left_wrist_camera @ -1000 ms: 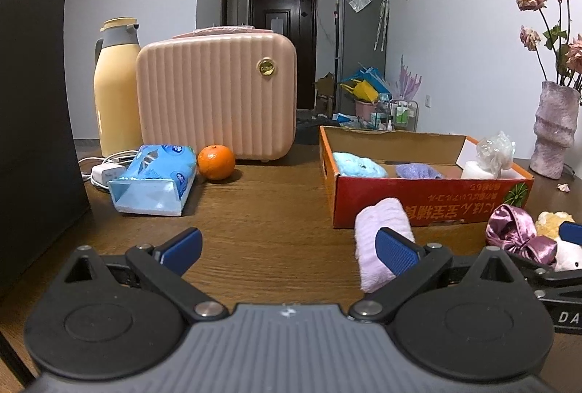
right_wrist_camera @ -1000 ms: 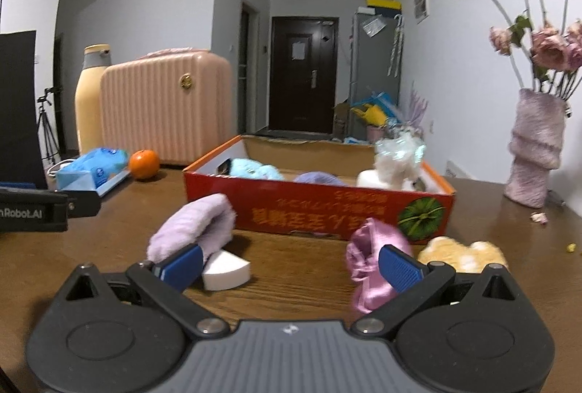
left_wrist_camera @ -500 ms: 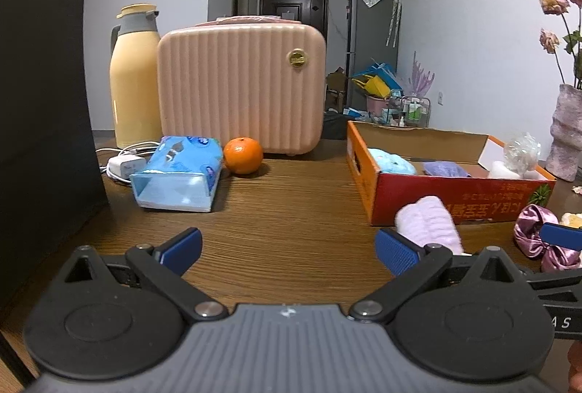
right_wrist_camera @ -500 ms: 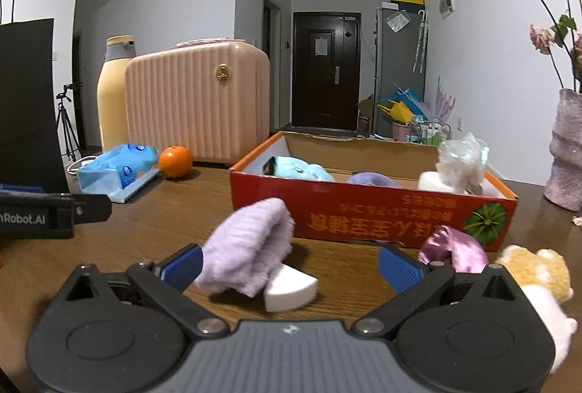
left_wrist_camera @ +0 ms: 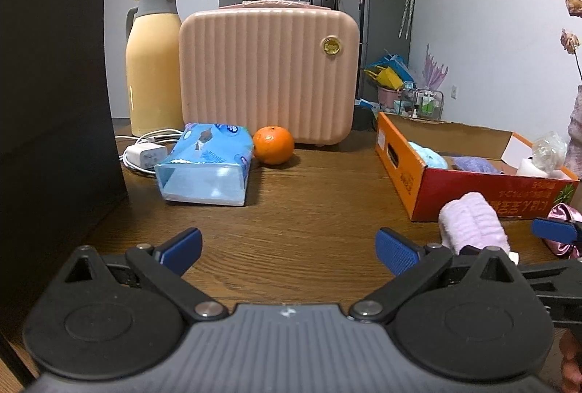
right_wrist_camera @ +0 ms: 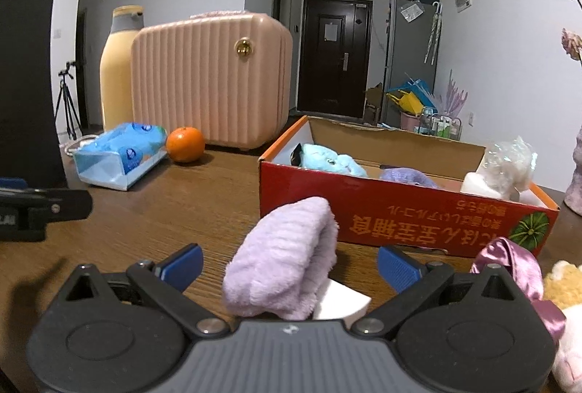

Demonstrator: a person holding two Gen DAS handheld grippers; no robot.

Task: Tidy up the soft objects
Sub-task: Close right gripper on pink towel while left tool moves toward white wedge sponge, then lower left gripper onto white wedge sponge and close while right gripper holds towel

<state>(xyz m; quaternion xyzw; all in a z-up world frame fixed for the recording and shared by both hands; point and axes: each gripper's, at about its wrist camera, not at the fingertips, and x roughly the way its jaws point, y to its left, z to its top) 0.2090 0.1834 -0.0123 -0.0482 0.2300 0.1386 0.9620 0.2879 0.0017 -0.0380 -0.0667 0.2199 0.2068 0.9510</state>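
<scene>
Box holds a few soft bits; lilac cloth, satin scrunchie & plush left. Your right gripper brackets cloth, jaws wide; left gripper wide, empty.

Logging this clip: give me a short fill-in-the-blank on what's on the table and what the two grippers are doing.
1. The orange sits between the tissue pack and the pink ____.
2. The lilac towel lies between the fingers of the ____ hand-held gripper.
3. The left hand-held gripper is open and holds ____.
4. The blue plush lies inside the red ____.

Missing: case; right; nothing; box
</scene>
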